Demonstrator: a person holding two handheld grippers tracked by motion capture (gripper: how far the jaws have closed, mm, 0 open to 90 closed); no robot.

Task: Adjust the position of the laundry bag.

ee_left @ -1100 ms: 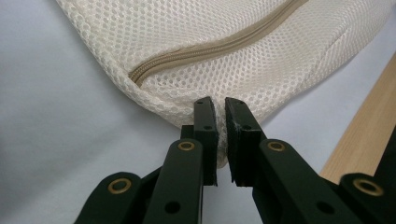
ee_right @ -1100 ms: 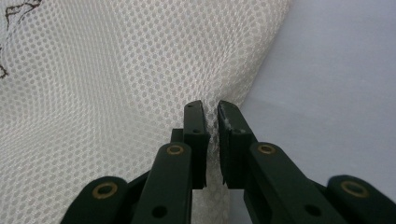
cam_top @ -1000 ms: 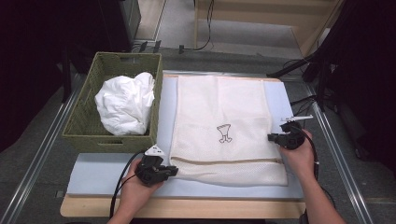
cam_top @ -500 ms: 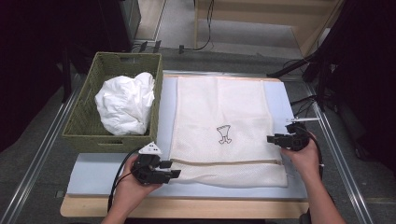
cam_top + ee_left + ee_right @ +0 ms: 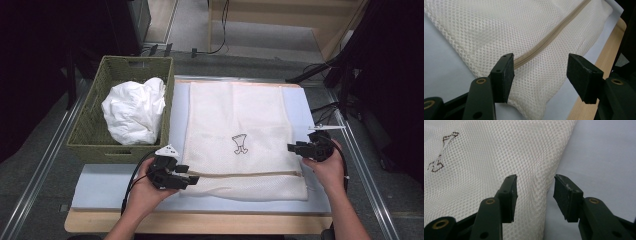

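two hand-held grippers, jaws apart after just opening, nothing clamped: left hand-held gripper (image 5: pixel 186 175) at zipper end of mesh bag (image 5: pixel 240 135), right hand-held gripper (image 5: pixel 294 148) at right edge; bag flat on counter (image 5: pixel 115 182), zipper running left-right.

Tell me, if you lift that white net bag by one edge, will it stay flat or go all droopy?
Probably droopy: the bag is thin mesh lying limp and flat on the mat. It likely weighs little, looking empty. The zipper seam may hang a bit stiffer.
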